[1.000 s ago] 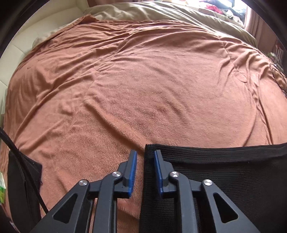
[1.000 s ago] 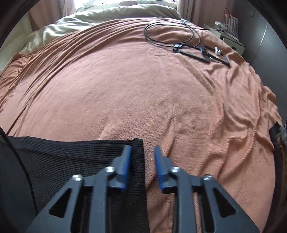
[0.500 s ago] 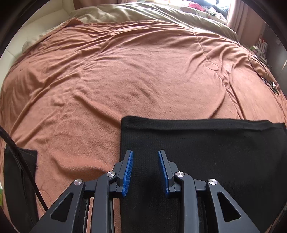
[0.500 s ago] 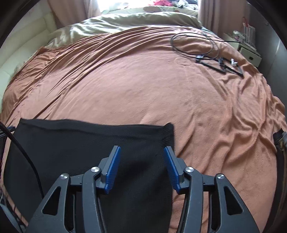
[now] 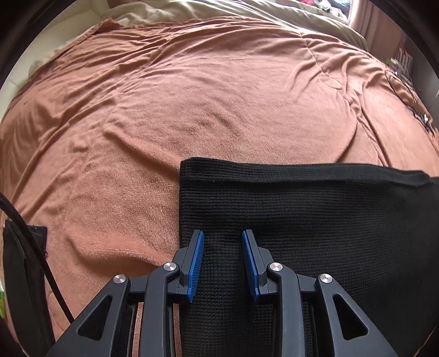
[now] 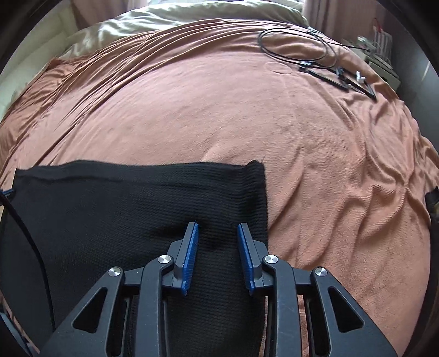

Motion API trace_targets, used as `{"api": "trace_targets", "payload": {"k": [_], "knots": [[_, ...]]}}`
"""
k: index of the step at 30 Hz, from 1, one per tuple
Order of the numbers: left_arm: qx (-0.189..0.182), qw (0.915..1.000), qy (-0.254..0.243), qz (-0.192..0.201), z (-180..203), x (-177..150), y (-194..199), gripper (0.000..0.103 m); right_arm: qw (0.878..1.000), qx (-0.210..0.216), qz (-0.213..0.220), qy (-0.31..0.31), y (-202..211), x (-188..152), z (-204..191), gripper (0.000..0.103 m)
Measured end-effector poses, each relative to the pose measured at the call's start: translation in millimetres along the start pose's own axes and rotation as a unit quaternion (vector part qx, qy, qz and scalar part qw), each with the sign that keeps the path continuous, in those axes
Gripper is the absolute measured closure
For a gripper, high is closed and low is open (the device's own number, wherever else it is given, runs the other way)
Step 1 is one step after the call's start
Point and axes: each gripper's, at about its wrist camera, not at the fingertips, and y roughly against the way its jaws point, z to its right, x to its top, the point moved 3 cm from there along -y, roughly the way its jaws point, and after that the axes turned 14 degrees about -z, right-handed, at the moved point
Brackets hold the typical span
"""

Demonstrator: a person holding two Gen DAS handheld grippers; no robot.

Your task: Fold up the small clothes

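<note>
Black knit garment [image 5: 315, 219] lying flat on the rust-coloured blanket [image 5: 205, 109] that covers the bed; all positions are given relative to this garment. Left tool [image 5: 222, 247] stands over the garment's left border, blue pads apart with a clear gap, black knit showing between them but not pinched. Right tool [image 6: 216, 239] stands over the garment's right border [image 6: 263, 206], its jaws closing, pads not yet pressing the cloth between them. Beyond the garment's far right corner, well apart, a coiled black cable [image 6: 296, 46] and a small black frame [image 6: 343, 79] rest on the blanket. Beige bedding [image 6: 192, 19] lies past the blanket's far edge.
</note>
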Motion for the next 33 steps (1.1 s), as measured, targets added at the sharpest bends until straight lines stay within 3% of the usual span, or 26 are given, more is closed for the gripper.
{"api": "trace_targets", "payload": {"k": [10,20,33], "knots": [[-0.044,0.9989,-0.006,0.014,6,-34,37,0.072,1.000,0.024,-0.001,0.014,38,-33,-9,0.076],[-0.072,0.9972,-0.021,0.003,33,-112,47,0.070,0.997,0.053,-0.029,0.046,50,-88,-37,0.072],[-0.060,0.9981,0.008,0.000,30,-199,50,0.070,0.996,0.056,-0.041,0.061,52,-163,-43,0.071]]}}
